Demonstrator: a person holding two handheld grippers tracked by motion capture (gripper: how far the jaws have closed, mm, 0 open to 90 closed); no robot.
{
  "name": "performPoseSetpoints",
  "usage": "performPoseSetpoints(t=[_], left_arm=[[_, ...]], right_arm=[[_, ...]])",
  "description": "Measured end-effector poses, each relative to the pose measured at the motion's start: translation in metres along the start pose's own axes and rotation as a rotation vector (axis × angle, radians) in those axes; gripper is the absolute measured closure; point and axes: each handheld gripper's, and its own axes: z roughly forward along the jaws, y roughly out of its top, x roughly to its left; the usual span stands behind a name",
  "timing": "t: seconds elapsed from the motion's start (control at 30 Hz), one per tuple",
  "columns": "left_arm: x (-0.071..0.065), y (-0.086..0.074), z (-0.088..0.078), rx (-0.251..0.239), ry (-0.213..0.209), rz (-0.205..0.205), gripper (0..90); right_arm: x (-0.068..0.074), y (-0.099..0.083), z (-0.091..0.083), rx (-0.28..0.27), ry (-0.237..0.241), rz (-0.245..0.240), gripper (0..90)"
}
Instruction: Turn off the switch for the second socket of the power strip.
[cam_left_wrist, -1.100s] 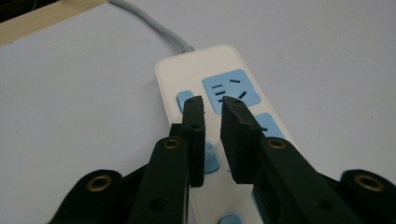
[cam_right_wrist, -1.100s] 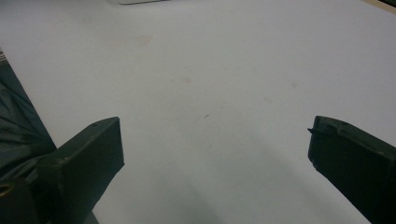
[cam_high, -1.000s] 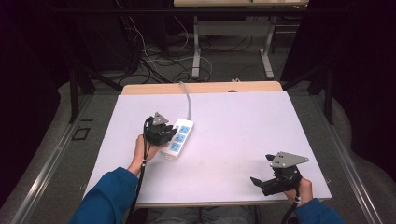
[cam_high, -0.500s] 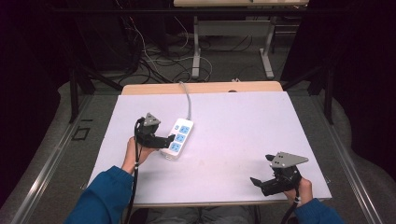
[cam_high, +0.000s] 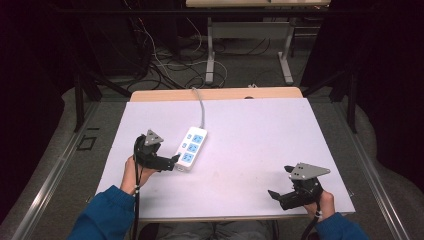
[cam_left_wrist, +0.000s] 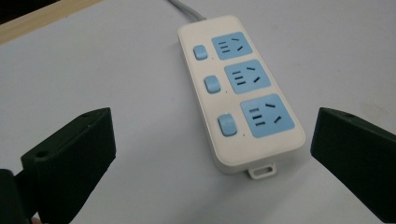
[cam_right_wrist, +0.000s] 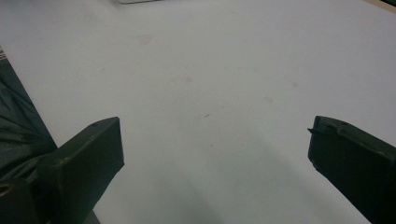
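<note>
1. no brand, label or lettering can be read on the power strip (cam_left_wrist: 243, 93); its face is plain.
2. the power strip is a cream-white bar with rounded corners, three light blue sockets in a row, a small blue rocker switch beside each one, and a little hanging tab at the near end.
3. a grey cord (cam_high: 201, 104) leaves its far end and runs off over the back edge of the table.
4. it lies flat, angled, on the white table top (cam_high: 250, 145), left of the middle.
5. the left gripper (cam_high: 174, 161) sits just short of the strip's near end; its jaws have just been opening and stand wide apart, nothing pressed between them.
6. the right gripper (cam_high: 272, 194) rests well apart at the near right corner, jaws spread wide over bare table.
</note>
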Motion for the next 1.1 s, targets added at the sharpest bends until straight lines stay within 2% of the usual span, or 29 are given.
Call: performPoseSetpoints(t=[0.17,0.23,0.27,0.43,0.57,0.87,0.93,1.07,1.1], left_arm=[[-0.004,-0.011,-0.011,0.022,0.018,0.018,0.1],[-0.005,-0.016,-0.016,0.024,0.020,0.023,0.2],[-0.007,-0.018,-0.017,0.015,0.024,0.013,0.2],[-0.010,-0.029,-0.028,0.021,0.033,0.040,0.2],[-0.014,-0.037,-0.035,0.014,0.028,0.046,0.1],[-0.023,-0.053,-0.048,0.002,0.027,0.085,0.1],[-0.024,-0.056,-0.051,-0.004,0.033,0.105,0.1],[-0.029,-0.063,-0.056,-0.025,0.024,0.101,0.1],[-0.029,-0.064,-0.058,-0.027,0.033,0.119,0.1]], right_arm=[[0.000,0.000,0.000,0.000,0.003,-0.003,2.5],[0.000,0.000,0.000,0.000,0.000,-0.001,2.5],[0.000,0.000,0.000,0.000,0.000,-0.001,2.5],[-0.001,0.000,0.000,-0.001,0.005,-0.005,2.5],[0.000,0.000,0.000,-0.003,0.002,-0.002,2.5],[0.000,0.000,0.000,-0.001,0.001,-0.001,2.5],[0.000,0.000,0.000,-0.005,-0.001,-0.001,2.5],[0.000,0.000,0.001,-0.005,0.001,-0.005,2.5],[0.000,0.000,0.001,-0.006,-0.002,-0.005,2.5]])
